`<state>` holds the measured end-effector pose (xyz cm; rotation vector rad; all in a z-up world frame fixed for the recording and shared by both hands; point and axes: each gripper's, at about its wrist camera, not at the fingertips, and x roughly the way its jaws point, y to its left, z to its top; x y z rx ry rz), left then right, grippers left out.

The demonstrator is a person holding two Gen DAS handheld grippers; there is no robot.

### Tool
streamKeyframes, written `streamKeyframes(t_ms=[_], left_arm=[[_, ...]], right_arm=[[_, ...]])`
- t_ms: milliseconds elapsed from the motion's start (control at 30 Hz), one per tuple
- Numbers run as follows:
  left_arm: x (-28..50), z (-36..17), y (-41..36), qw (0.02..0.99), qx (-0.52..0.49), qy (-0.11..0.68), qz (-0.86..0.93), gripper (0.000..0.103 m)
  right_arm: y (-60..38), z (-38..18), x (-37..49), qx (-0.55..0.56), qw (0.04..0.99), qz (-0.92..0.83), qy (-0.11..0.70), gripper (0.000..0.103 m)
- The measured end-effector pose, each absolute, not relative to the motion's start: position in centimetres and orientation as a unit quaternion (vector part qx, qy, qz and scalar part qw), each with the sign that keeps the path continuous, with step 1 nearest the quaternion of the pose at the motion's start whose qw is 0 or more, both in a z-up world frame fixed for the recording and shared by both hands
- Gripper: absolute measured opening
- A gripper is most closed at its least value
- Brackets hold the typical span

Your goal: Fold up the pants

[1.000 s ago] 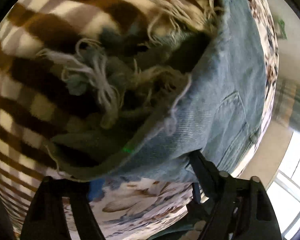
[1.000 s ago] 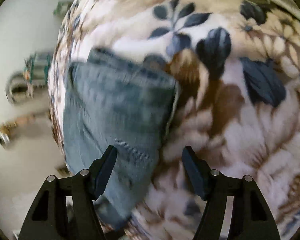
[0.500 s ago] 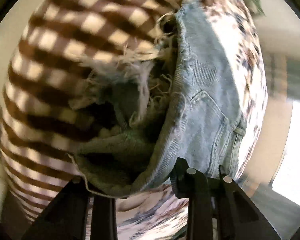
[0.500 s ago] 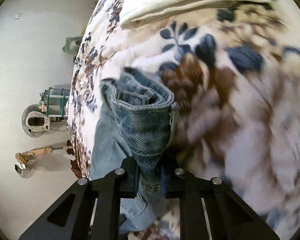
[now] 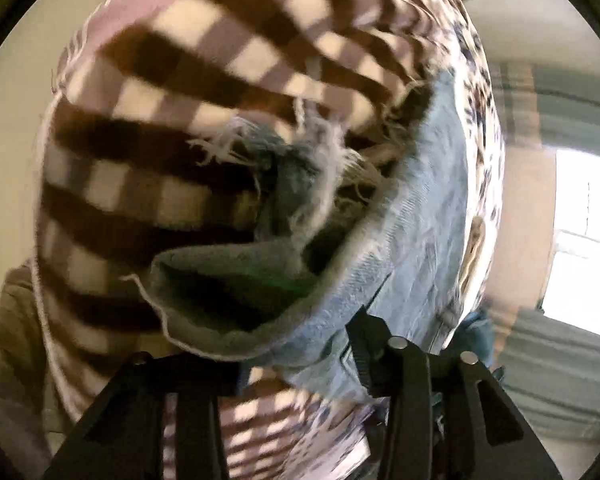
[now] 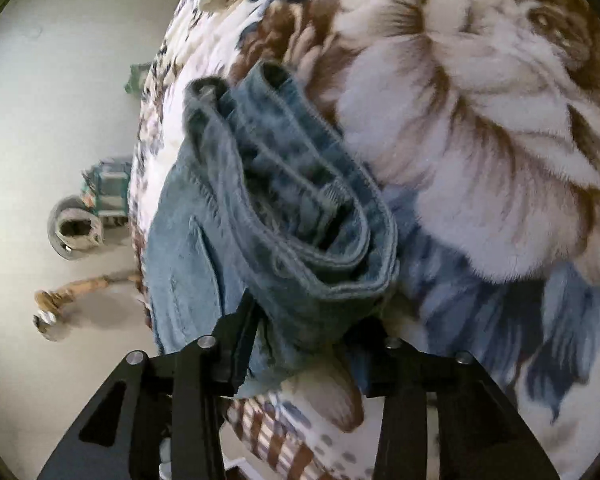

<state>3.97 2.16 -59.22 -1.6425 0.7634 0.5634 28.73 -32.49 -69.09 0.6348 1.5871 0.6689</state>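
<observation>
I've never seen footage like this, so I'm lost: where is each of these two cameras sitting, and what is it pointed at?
Left wrist view: sits on the left gripper, looking along its jaws at the frayed hem of the denim pants over a brown checkered blanket.
Right wrist view: sits on the right gripper, looking along its jaws at the pants' bunched waistband on a floral blanket.
Shared: the same pants; only the black jaws show, no hands.

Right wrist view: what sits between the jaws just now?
A bunched fold of the denim pants, waistband end, fills the right gripper; the floral blanket lies beneath. The right wrist view shows it.
</observation>
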Motion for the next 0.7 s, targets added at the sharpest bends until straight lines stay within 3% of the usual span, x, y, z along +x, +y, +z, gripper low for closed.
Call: streamKeyframes(t_ms=[167, 400, 433, 467, 500, 600, 700], left_arm=[[4.0, -59.8, 1.6, 0.57, -0.724, 0.291, 0.258, 0.049], [4.4, -59.2, 0.6, 0.542, -0.733, 0.286, 0.294, 0.049], [4.4, -59.2, 0.5, 0.538, -0.735, 0.285, 0.298, 0.049], [4.5, -59.2, 0.5, 0.535, -0.736, 0.285, 0.302, 0.049], [4.6, -59.1, 0.5, 0.533, -0.736, 0.282, 0.307, 0.049], [4.7, -57.4, 0.1, 0.558, -0.713, 0.277, 0.322, 0.027], [5.2, -55.3, 0.0, 0.582, -0.694, 0.284, 0.314, 0.024]], right_arm=[[-32.3, -69.6, 29.2, 0.309, 0.603, 0.295, 0.674, 0.064], [-31.0, -71.1, 31.0, 0.351, 0.604, 0.262, 0.666, 0.07], [-30.7, -71.0, 31.2, 0.349, 0.607, 0.256, 0.666, 0.067], [-30.5, -70.7, 31.1, 0.34, 0.615, 0.251, 0.665, 0.051], [-30.4, -70.4, 31.1, 0.332, 0.619, 0.25, 0.666, 0.043], [-30.6, -69.4, 31.0, 0.318, 0.626, 0.254, 0.665, 0.035], [-30.3, -66.8, 31.1, 0.305, 0.635, 0.26, 0.661, 0.03]])
